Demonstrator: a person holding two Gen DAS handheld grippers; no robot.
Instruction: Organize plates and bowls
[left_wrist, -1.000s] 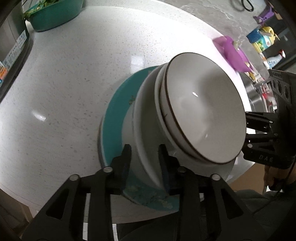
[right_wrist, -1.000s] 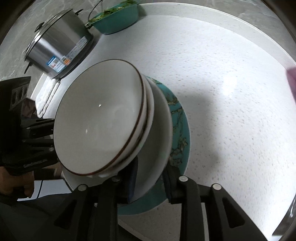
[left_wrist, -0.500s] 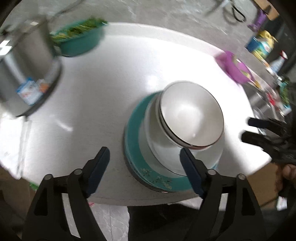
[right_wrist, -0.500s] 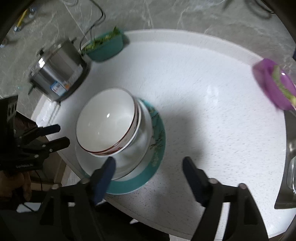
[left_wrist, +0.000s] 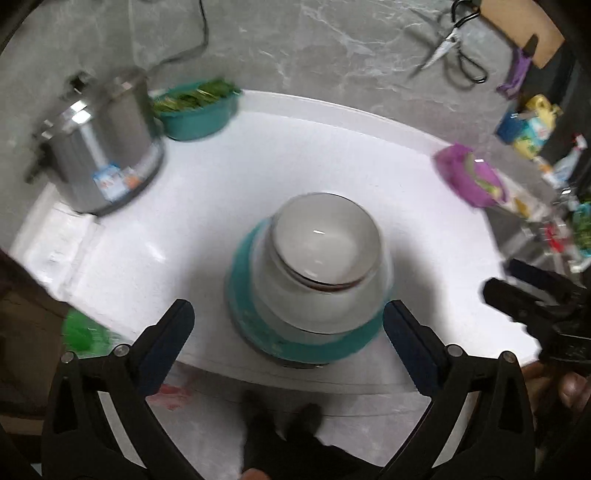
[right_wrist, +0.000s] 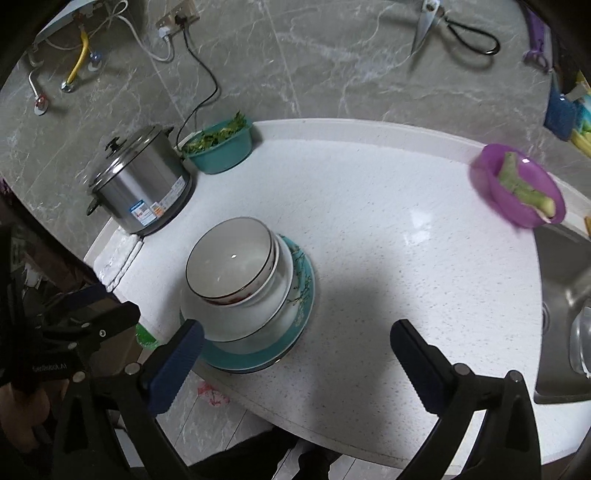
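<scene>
A stack stands near the front edge of the white counter (right_wrist: 388, 258): a teal plate (right_wrist: 255, 356) at the bottom, a white plate (right_wrist: 236, 325) on it, and nested white bowls with dark rims (right_wrist: 231, 258) on top. The stack also shows in the left wrist view (left_wrist: 310, 273), blurred. My left gripper (left_wrist: 288, 325) is open and empty, held back above the counter's front edge. My right gripper (right_wrist: 295, 339) is open and empty, held back to the right of the stack. Each gripper shows at the edge of the other's view.
A steel rice cooker (right_wrist: 142, 184) and a teal basin of greens (right_wrist: 219, 146) stand at the back left. A purple bowl of vegetables (right_wrist: 521, 186) sits at the right, next to a sink (right_wrist: 565, 295). Scissors (right_wrist: 454, 29) hang on the wall.
Both grippers let go of the plate stack, opened wide and pulled back and up from it. The stack now rests flat on the counter.
</scene>
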